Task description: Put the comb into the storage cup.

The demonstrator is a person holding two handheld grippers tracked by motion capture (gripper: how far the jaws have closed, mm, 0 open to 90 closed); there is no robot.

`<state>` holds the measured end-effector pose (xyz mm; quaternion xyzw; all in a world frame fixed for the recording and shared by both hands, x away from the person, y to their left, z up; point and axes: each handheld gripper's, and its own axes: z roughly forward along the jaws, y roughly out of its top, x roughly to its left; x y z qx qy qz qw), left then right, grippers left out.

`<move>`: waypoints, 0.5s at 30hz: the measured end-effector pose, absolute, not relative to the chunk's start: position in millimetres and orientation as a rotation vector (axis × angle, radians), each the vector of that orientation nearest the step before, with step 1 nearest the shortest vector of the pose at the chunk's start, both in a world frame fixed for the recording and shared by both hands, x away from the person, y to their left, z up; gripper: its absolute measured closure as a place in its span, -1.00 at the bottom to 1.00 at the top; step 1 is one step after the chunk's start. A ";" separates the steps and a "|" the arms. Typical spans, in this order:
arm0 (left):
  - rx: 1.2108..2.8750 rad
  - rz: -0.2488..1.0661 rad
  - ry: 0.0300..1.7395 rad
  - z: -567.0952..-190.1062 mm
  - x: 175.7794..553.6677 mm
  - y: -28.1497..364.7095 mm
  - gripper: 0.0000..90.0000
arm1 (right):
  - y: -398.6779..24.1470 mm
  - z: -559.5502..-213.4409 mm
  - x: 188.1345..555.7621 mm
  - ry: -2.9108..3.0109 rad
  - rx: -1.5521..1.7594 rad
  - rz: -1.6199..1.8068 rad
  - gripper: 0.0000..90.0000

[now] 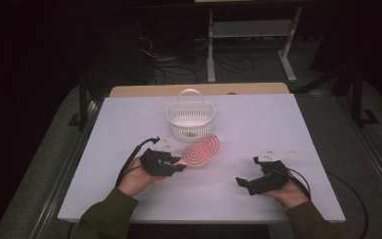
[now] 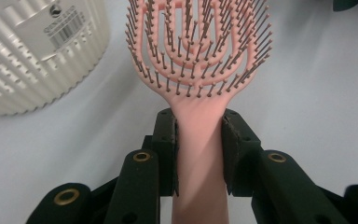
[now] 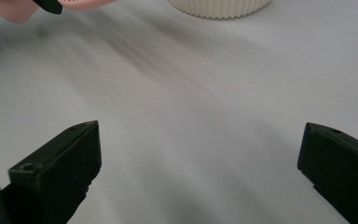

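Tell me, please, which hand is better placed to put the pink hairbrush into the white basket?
Left. Its tool already clamps the handle of the pink hairbrush, close beside the white basket. The right tool is open, empty and farther from the basket.

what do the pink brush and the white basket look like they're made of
Brush: probably moulded plastic, smooth matte pink, with an open vented head and thin dark bristles. Basket: likely rigid white plastic, with ribbed, slotted walls, a thin hoop handle and a barcode sticker.
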<state>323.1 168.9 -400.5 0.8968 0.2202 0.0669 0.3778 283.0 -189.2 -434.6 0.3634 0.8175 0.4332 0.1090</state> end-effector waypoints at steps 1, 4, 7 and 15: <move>2.288 0.175 0.569 -400.6 322.4 171.4 0.56 | -188.9 -434.6 282.9 2.404 1.067 1.276 -1.00; 2.266 0.184 0.591 -400.9 319.4 179.0 0.56 | -188.5 -434.7 282.9 2.407 1.063 1.275 -1.00; 2.246 0.202 0.604 -400.9 316.1 187.0 0.56 | -188.2 -435.0 283.4 2.407 1.066 1.276 -1.00; 2.179 0.210 0.653 -402.3 313.9 198.4 0.56 | -186.0 -435.1 283.8 2.401 1.083 1.296 -1.00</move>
